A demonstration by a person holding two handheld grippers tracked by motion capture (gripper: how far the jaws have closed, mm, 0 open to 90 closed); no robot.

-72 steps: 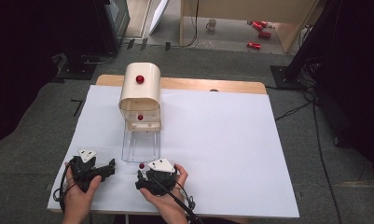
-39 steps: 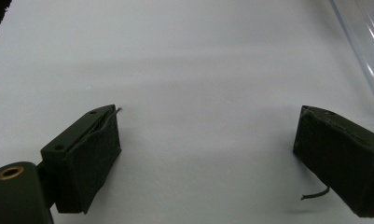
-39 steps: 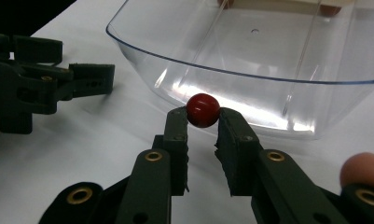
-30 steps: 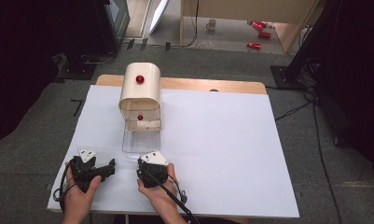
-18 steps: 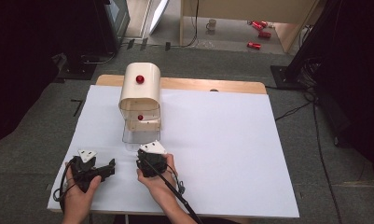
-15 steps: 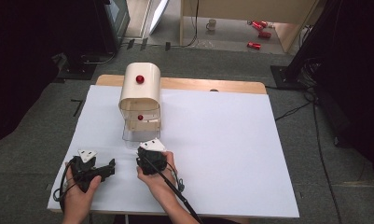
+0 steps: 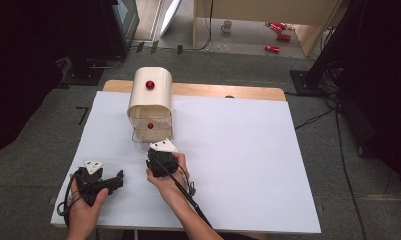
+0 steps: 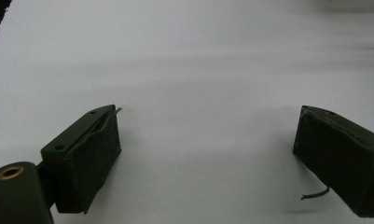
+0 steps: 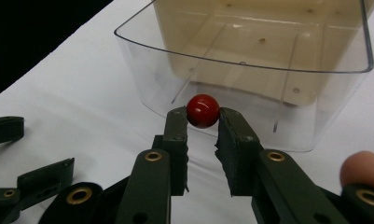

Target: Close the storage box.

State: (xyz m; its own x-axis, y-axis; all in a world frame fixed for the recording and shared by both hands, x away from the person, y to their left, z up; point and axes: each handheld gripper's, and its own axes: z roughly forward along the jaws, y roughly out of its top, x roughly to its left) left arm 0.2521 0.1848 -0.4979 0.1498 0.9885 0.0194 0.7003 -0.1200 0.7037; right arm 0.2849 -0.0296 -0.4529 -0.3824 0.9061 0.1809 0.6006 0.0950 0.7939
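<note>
A cream drawer cabinet [image 7: 149, 97] with a red knob [image 7: 150, 84] on its top front stands at the back left of the white sheet. Its clear bottom drawer [image 9: 250, 79] is partly pulled out toward me. In the right gripper view, my right gripper [image 9: 202, 122] is shut on the drawer's red knob [image 9: 203, 111]. In the high view the right gripper [image 7: 158, 151] sits right at the drawer front [image 7: 153, 135]. My left gripper [image 7: 119, 176] rests near the front left of the sheet, and in its own view the left gripper [image 8: 205, 135] is open over bare paper.
The white sheet [image 7: 238, 150] covers a wooden table [image 7: 213, 91]. A second red knob [image 7: 150, 125] shows on the drawer above. Red cans [image 7: 275, 48] and a mug [image 7: 227, 25] lie on the floor beyond. In the right gripper view the left gripper's jaws [image 9: 17, 154] lie at the left.
My right gripper has moved away from me toward the cabinet with the knob in it, and the clear drawer has slid further in. The left hand has stayed put.
</note>
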